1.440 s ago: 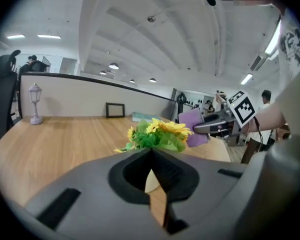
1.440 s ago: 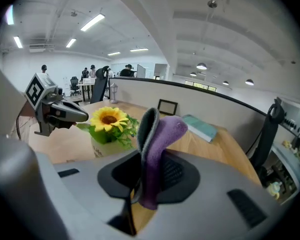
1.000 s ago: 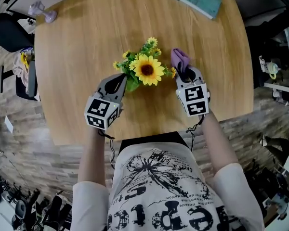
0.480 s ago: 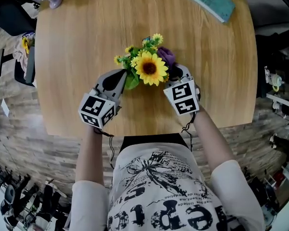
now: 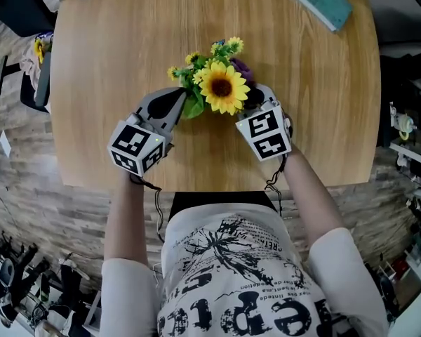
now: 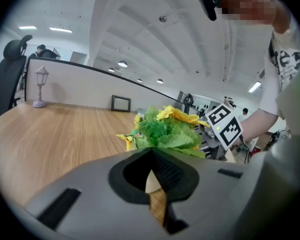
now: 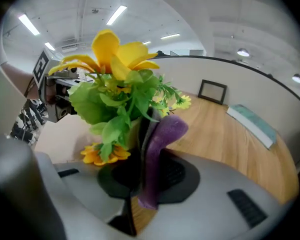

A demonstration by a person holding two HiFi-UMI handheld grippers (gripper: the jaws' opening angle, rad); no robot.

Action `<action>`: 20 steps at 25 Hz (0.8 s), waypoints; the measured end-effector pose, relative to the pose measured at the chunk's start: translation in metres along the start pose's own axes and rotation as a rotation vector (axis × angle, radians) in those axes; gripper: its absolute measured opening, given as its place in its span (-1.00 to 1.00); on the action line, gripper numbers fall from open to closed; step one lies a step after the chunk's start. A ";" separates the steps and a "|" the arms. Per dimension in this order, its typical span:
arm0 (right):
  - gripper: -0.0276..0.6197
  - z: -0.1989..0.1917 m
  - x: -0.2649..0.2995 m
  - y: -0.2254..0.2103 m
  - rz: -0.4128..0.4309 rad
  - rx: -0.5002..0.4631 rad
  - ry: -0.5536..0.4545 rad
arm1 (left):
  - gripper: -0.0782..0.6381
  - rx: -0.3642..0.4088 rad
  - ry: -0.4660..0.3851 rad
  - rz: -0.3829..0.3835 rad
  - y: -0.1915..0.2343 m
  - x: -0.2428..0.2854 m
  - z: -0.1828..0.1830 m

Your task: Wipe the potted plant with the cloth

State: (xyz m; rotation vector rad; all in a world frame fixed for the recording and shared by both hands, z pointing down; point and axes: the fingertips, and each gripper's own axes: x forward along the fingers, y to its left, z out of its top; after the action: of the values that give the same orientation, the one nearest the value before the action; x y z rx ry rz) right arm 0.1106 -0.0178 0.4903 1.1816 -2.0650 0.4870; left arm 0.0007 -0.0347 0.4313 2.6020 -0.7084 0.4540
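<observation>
Purple cloth [image 7: 157,154] is clamped in the right gripper [image 5: 256,98], whose jaws are closed tight on a folded strip of it. Over the last second this gripper has swung in from the plant's right and dipped, so the cloth that stood apart from the potted plant [image 5: 221,90] now presses into its right rear, just behind the sunflower. I judge the wiping to be just starting, with contact made but no stroke across the leaves yet.

On the plant's other side the left gripper [image 5: 184,98] has kept its place, jaws fully together with nothing caught between them, its tip against a low green leaf as if steadying the plant near the middle of the wooden table [image 5: 126,48].

From the head view the blooms cover the pot and most of the cloth. The right gripper view looks in from the side and shows the cloth lying against the stems and lower leaves; a pale shape behind it may be the pot rim, though it is hard to tell.
</observation>
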 end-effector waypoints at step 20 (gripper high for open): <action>-0.67 -0.019 -0.018 0.047 -0.190 0.230 0.036 | -0.78 0.143 -0.020 -0.080 -0.002 -0.003 -0.002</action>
State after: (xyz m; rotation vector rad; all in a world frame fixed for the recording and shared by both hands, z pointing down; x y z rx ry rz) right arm 0.0836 0.0286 0.4911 1.4757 -1.8793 0.6617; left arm -0.0011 -0.0311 0.4316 2.7609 -0.5959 0.4708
